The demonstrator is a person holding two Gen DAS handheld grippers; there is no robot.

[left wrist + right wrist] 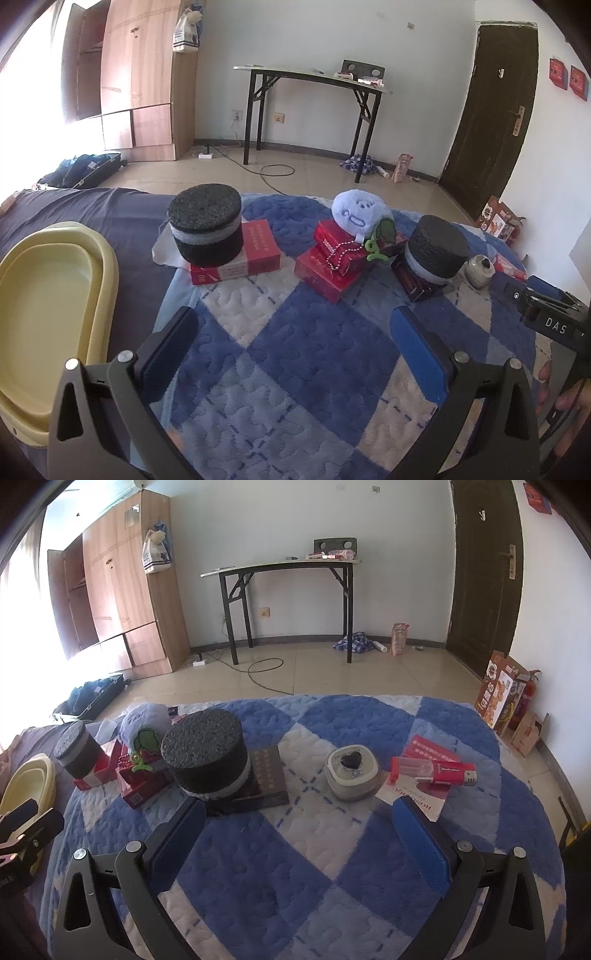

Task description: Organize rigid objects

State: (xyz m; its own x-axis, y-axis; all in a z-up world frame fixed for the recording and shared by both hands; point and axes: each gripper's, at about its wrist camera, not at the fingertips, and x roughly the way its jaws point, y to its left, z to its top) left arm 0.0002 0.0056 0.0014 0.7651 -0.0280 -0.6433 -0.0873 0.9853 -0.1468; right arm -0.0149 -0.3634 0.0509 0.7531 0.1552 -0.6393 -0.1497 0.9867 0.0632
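Left wrist view: left gripper (295, 339) hangs spread and empty over the blue-white blanket (295, 369), a yellow tub (55, 314) at near left. 2 black foam discs (207, 229) sit on red boxes (255, 251) farther off. Right gripper (295, 830) is spread too, near a round tin (352, 773) and a red lighter (436, 771).

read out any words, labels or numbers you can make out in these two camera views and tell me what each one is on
"DAS": white letters on the black body of the right gripper, seen from the left wrist view.
Red boxes under the plush toy: print too blurred to read.
Dark box under the foam cylinder: gold characters, unreadable.
Red and white booklet: edge lettering too blurred.
Red tube: label unreadable.
Orange carton on the floor: print too small.
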